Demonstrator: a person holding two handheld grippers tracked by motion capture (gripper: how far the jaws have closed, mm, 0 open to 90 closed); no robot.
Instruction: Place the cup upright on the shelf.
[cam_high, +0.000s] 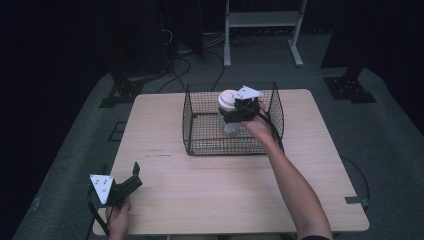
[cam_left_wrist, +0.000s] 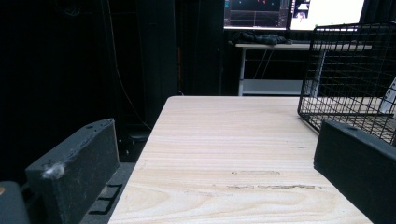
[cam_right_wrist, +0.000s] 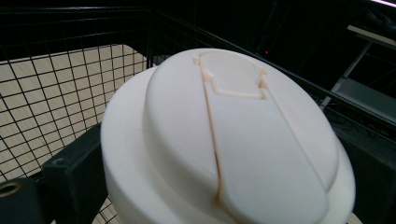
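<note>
From the high view, a pale wooden table (cam_high: 235, 185) stands on grey carpet in a dark room, cables trailing behind. A black wire basket (cam_high: 192, 125) sits at its far middle. Inside it the right gripper (cam_high: 235, 111) pinches a white-lidded jar (cam_high: 227, 100). The left gripper (cam_high: 131, 181) rests at the near left corner, jaws spread.

In the left gripper view, bare wood grain runs toward lit monitors (cam_left_wrist: 294, 13).

In the right gripper view, the jar's lid (cam_right_wrist: 224, 140) sits between the jaws.
</note>
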